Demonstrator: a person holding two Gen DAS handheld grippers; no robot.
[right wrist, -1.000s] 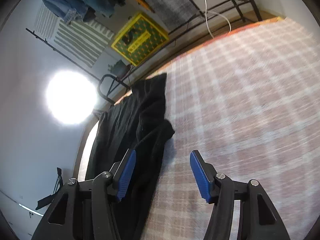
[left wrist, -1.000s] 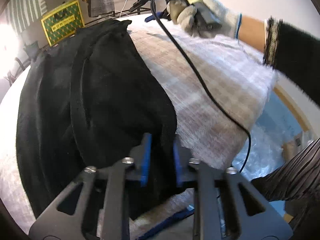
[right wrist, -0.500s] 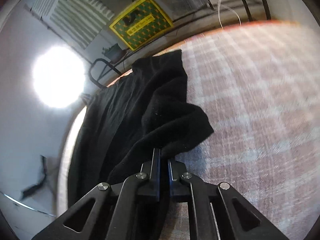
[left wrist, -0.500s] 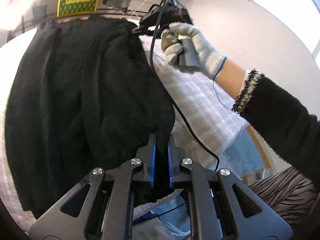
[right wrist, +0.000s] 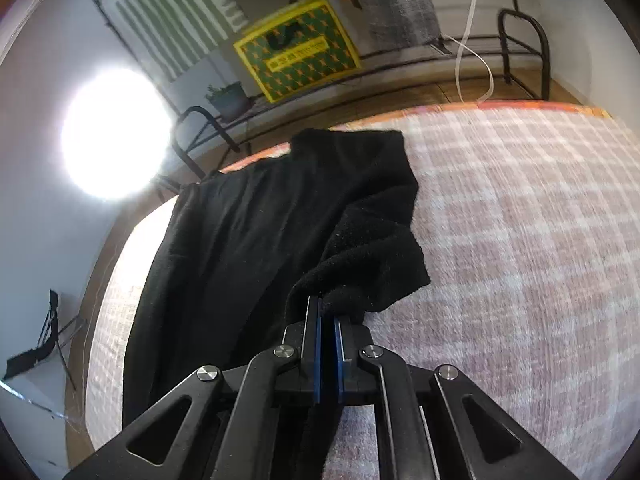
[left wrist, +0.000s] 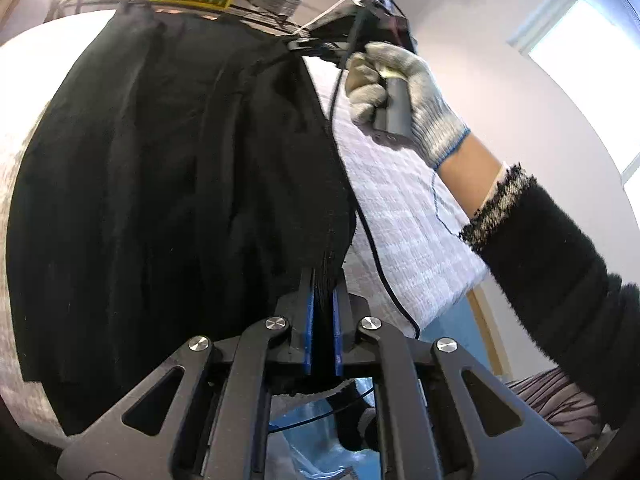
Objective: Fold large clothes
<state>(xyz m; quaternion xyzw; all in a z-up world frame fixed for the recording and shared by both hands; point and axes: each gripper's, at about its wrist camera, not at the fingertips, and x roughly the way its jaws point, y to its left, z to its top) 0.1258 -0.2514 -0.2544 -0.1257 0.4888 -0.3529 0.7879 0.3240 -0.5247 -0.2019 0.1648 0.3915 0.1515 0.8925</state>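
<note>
A large black garment (left wrist: 168,184) lies spread over a checked bedcover (left wrist: 404,216). My left gripper (left wrist: 322,300) is shut on the garment's near edge. In the left wrist view my right gripper (left wrist: 308,46) shows at the garment's far corner, held by a gloved hand (left wrist: 404,96). In the right wrist view my right gripper (right wrist: 327,324) is shut on a bunched fold of the black garment (right wrist: 256,240), lifted a little off the bedcover (right wrist: 520,248).
A black cable (left wrist: 372,240) hangs from the right gripper across the bedcover. A yellow-green bag (right wrist: 296,48) and a metal rack (right wrist: 524,52) stand beyond the bed. A bright lamp (right wrist: 112,132) glares at the left. Blue plastic (left wrist: 320,432) lies below the bed edge.
Both grippers went from open to shut on the black garment's edge, then lifted it slightly. The right gripper moved in onto the far corner fold.
</note>
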